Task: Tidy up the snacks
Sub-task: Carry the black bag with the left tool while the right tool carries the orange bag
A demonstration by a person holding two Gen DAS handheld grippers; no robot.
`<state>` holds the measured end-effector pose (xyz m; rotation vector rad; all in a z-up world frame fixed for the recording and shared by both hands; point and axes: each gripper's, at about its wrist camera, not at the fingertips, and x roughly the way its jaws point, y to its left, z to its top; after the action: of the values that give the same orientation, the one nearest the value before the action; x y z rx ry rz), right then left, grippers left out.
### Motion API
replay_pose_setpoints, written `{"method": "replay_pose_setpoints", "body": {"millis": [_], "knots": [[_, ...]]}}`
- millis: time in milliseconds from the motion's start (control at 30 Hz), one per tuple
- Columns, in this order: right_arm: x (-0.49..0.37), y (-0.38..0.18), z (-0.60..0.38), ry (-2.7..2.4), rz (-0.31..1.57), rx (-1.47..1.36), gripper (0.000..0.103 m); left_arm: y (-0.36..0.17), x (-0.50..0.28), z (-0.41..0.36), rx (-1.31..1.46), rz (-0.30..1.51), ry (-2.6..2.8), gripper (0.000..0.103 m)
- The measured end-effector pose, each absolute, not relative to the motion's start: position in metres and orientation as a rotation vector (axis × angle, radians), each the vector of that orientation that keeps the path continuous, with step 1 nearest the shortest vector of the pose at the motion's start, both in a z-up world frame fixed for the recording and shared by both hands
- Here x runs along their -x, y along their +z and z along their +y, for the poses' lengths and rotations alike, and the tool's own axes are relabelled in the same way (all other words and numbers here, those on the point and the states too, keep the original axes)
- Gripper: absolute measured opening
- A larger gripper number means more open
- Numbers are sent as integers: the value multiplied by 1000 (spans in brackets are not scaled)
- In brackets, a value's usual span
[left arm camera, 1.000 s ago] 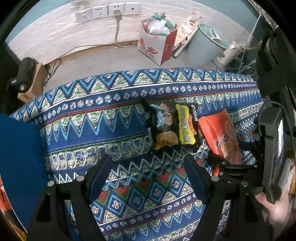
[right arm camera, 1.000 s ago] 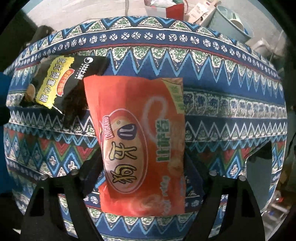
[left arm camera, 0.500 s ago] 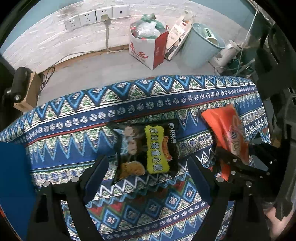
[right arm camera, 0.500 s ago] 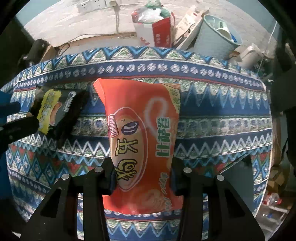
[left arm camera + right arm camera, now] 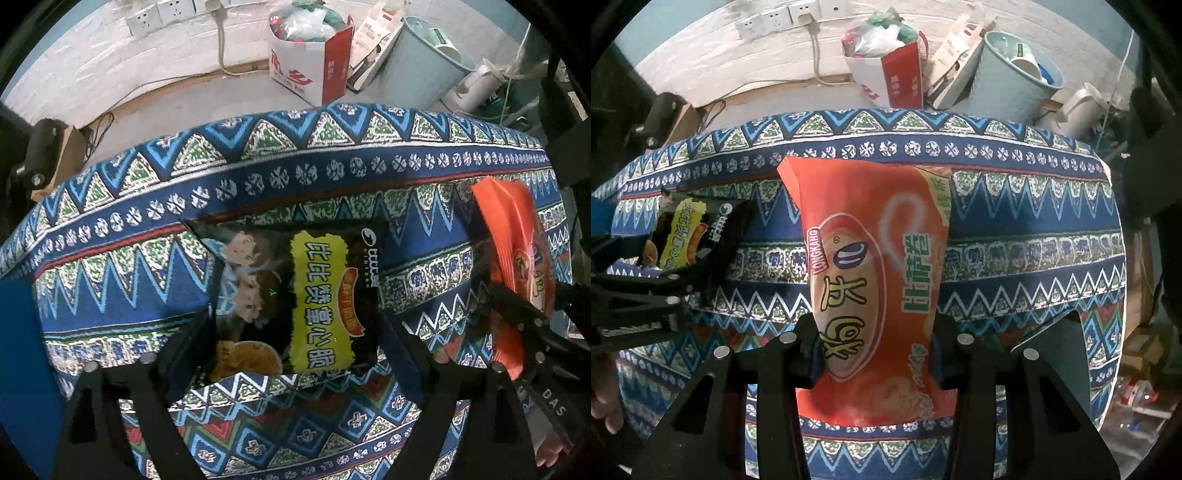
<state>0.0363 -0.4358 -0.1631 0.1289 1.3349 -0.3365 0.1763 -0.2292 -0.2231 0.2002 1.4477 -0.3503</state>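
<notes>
Slippage is threatening the orange snack bag, which the right tool is clamping low and holding above the tabletop. Meanwhile the left tool is opening its jaws around the black snack bag lying flat there (pads not yet pressing), risking snagging cloth.

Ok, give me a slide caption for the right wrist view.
Right hand-held gripper clamps an orange snack bag above the patterned cloth.

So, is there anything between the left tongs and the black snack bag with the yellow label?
Nothing visible. The left tongs, still opening, straddle the black snack bag with the yellow label lying on the patterned blue cloth. The orange snack bag is off to the side, gripped by the right tongs.
</notes>
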Motion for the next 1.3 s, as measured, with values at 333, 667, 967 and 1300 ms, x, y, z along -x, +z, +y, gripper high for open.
{"method": "replay_pose_setpoints", "body": {"millis": [333, 667, 967, 1300], "knots": [[-32, -163, -412, -333, 1333, -115, 42, -218, -169, -230, -271, 1385, -382, 73], [-32, -151, -389, -303, 1317, -74, 42, -199, -158, -209, -298, 1334, -383, 67], [-31, -126, -355, -258, 1272, -42, 42, -160, -140, -181, -347, 1249, -383, 67], [-31, -85, -307, -193, 1201, 0, 42, -113, -125, -134, -289, 1200, -373, 67]]}}
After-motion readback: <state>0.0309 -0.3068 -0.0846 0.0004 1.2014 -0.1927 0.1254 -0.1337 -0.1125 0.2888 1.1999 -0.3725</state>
